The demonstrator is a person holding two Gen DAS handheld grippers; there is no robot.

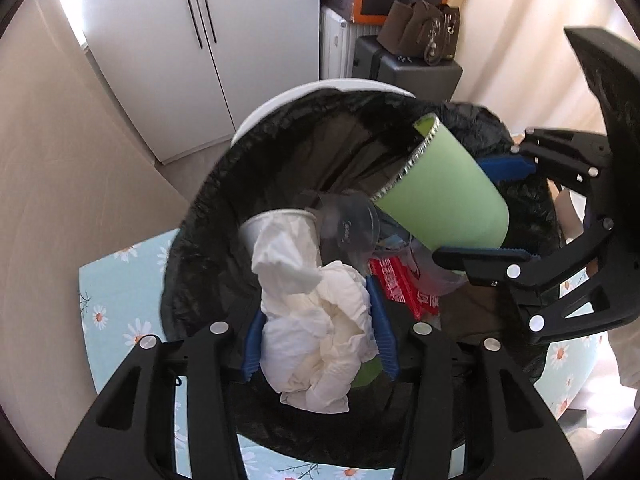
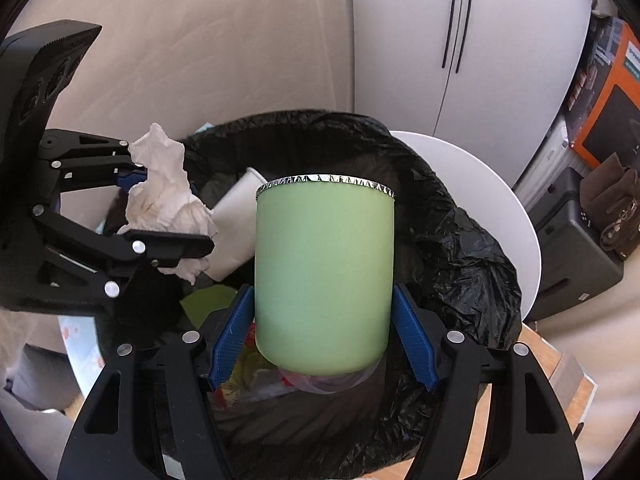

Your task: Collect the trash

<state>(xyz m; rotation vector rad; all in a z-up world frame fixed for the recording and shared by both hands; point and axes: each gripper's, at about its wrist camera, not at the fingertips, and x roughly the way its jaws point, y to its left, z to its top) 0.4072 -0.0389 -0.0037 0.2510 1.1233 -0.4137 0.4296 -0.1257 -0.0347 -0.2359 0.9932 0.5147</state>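
Observation:
Between the blue pads of my left gripper (image 1: 316,300) sits a crumpled white tissue (image 1: 320,336), held just over the open bin (image 1: 200,240) lined with a black bag. My right gripper (image 2: 324,292) is shut on a pale green cup (image 2: 324,272) with a crimped foil rim, tilted over the same bin (image 2: 440,220). The right wrist view shows the left gripper (image 2: 168,212) and its tissue (image 2: 164,196) at the left; the left wrist view shows the right gripper (image 1: 480,212) with the cup (image 1: 444,192). Inside the bin lie a white paper cup (image 1: 276,224), a clear plastic cup (image 1: 348,228) and a red wrapper (image 1: 400,288).
The bin's round white lid (image 1: 280,108) stands up behind it. A teal daisy-print tablecloth (image 1: 112,280) lies under the bin. Behind are a tall white cabinet (image 1: 200,40), a grey suitcase (image 1: 408,76) with a brown bag (image 1: 420,28) on top, and an orange box (image 2: 608,100).

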